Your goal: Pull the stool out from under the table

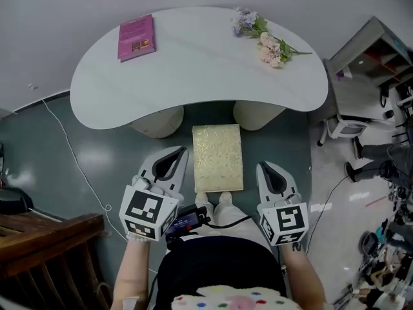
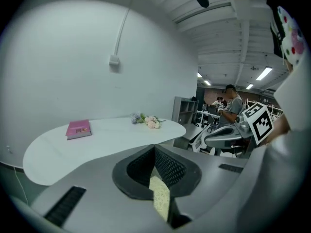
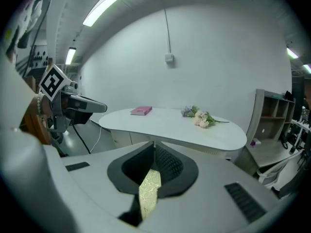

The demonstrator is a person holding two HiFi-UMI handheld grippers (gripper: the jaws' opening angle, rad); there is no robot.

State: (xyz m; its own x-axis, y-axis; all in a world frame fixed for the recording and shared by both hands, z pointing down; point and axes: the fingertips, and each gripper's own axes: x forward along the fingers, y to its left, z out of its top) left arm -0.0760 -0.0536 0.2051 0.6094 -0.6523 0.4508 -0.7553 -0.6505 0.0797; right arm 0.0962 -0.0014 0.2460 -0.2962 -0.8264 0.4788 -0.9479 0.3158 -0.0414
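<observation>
**Cream-cushioned stool looks clear of the table**

The stool [image 1: 218, 158] stands at the centre of the frame, just below the near edge of the white table [image 1: 193, 70]. The left gripper [image 1: 175, 154] and the right gripper [image 1: 266, 168] flank it, each with jaws pressed together on nothing. The pull looks finished, with little left to do.

bright, even indoor light comes from ceiling strip lamps [image 3: 104, 6]. the white table [image 1: 206, 70] casts a soft shadow on the floor [image 1: 97, 154]. both gripper views bend strongly and darken toward their round edges.
</observation>
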